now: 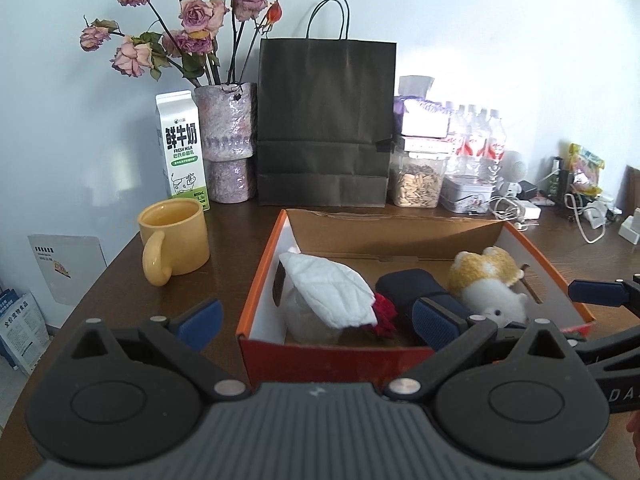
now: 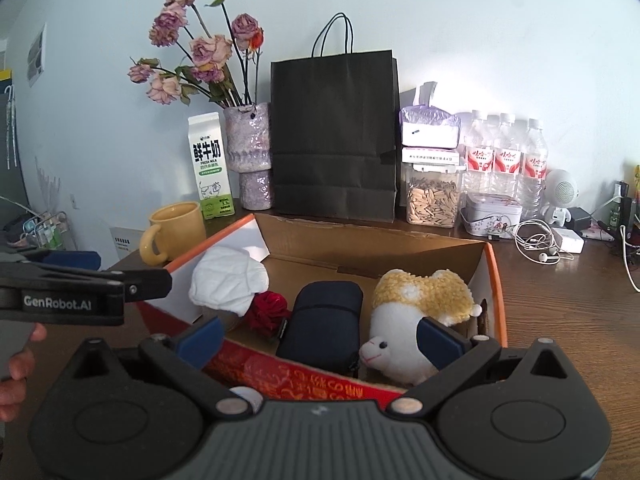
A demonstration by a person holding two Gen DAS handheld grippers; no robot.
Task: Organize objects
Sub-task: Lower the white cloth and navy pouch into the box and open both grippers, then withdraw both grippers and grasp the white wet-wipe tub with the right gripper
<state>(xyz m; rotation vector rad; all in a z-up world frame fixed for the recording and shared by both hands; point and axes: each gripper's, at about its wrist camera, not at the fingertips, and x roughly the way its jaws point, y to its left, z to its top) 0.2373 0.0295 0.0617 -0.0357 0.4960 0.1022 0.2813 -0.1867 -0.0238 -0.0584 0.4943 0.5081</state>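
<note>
Box [image 1: 260, 280] just beyond both empty claws

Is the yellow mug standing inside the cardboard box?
No, the yellow mug stands on the wooden table, outside the cardboard box and to its left.

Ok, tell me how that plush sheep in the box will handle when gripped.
The plush sheep looks soft and fuzzy, so it will likely squash between the fingers and feel light. Lying on its side in the cardboard box, it probably won't roll.
</note>
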